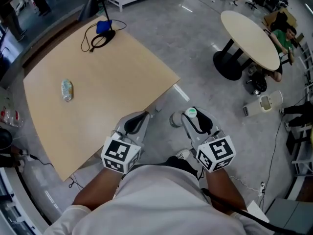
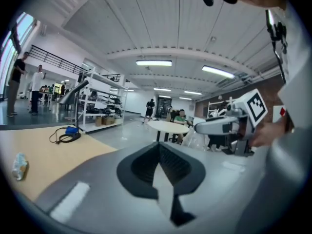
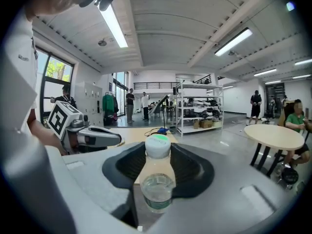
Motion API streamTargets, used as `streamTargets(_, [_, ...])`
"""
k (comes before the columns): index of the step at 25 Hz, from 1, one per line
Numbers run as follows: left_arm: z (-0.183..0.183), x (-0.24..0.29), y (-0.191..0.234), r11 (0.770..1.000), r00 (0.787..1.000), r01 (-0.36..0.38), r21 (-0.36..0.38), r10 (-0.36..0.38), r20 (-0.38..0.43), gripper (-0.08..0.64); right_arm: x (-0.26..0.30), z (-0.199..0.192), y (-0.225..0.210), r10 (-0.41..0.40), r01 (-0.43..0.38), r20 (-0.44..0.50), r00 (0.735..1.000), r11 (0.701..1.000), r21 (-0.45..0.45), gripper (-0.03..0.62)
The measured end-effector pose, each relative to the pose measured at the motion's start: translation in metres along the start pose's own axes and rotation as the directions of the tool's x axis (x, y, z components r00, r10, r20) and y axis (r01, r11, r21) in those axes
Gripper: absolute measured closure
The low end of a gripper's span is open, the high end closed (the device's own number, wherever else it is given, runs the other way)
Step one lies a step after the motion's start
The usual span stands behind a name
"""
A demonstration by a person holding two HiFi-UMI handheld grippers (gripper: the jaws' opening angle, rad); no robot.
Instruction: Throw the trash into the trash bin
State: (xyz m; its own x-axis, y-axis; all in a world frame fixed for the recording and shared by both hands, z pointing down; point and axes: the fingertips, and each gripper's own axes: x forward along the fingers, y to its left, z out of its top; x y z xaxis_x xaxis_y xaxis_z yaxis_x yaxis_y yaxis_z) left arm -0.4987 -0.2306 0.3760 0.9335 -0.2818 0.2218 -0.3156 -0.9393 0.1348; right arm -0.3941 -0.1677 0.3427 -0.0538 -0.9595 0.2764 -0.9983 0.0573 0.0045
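My right gripper (image 3: 157, 150) clamped on clear bottle (image 3: 157, 185), cap pointing away. My left gripper (image 2: 158, 145) pinched closed, empty. Crumpled trash (image 1: 66, 89) on table (image 1: 122, 72).

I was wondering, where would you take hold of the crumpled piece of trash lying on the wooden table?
Probably across its narrow middle, coming down from above with the empty left gripper. The crumpled trash lies flat and elongated on the table, away from the edges, so closing across its short width asks the least of the jaws.

Two claws: left claw (image 1: 142, 116), right claw (image 1: 195, 119); one bottle (image 3: 156, 179); one crumpled wrapper (image 1: 67, 89); one blue cabled device (image 1: 103, 27); one tabletop (image 1: 122, 72).
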Motion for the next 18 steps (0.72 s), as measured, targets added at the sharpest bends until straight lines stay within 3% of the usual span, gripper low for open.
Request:
streamTargets(8, [0.015,0.119,-0.076,0.984,0.984,0.176,0.039,-0.175,-0.030,0.552,-0.061,-0.032,-0.124,-0.193,0.193,-0.008,0.981,0.978,0.079,0.434])
streamTargets(14, [0.034,0.203,-0.143,0.946,0.945,0.322,0.029,-0.320,-0.064,0.552,-0.114,-0.043,-0.200,-0.325,0.323,-0.013,0.946,0.936,0.140,0.436])
streamTargets(18, [0.045,0.245,-0.203,0.907,0.906,0.418,0.046,-0.413,-0.092,0.552,-0.166,-0.053,-0.242,-0.412,0.411,-0.029,0.911,0.895,0.174,0.436])
